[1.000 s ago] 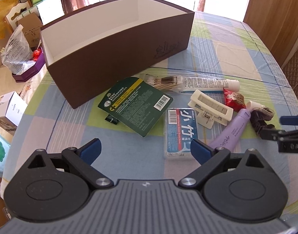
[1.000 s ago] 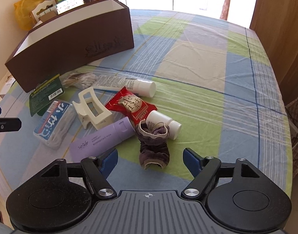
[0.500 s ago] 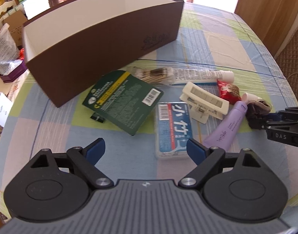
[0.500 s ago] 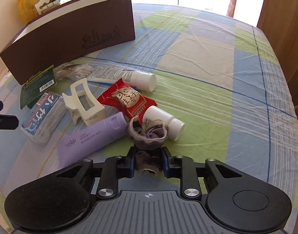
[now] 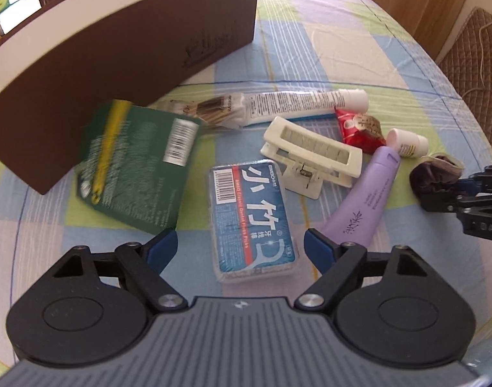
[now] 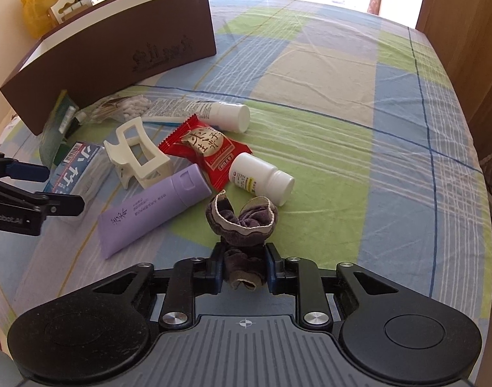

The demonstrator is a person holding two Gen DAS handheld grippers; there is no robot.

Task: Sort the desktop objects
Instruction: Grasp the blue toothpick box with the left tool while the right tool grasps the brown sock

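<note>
My right gripper (image 6: 242, 264) is shut on a dark purple-grey scrunchie (image 6: 242, 219), raised a little off the cloth; the same scrunchie (image 5: 436, 174) shows at the right in the left wrist view. My left gripper (image 5: 241, 246) is open, its fingers on either side of the blue dental floss pick box (image 5: 250, 216), low over it. A brown storage box (image 5: 123, 42) with a white inside stands behind the pile, seen too in the right wrist view as the brown box (image 6: 117, 48).
On the checked tablecloth (image 6: 326, 103) lie a green card pack (image 5: 133, 161), cotton swabs (image 5: 210, 109), a white tube (image 5: 300, 100), a cream hair claw (image 5: 310, 158), a purple tube (image 5: 365, 196), a red snack packet (image 6: 210, 151) and a white pill bottle (image 6: 262, 177).
My left gripper has moved forward and down until its open fingers flank the floss pick box. The right gripper, shut on the scrunchie half a second ago, has lifted it slightly.
</note>
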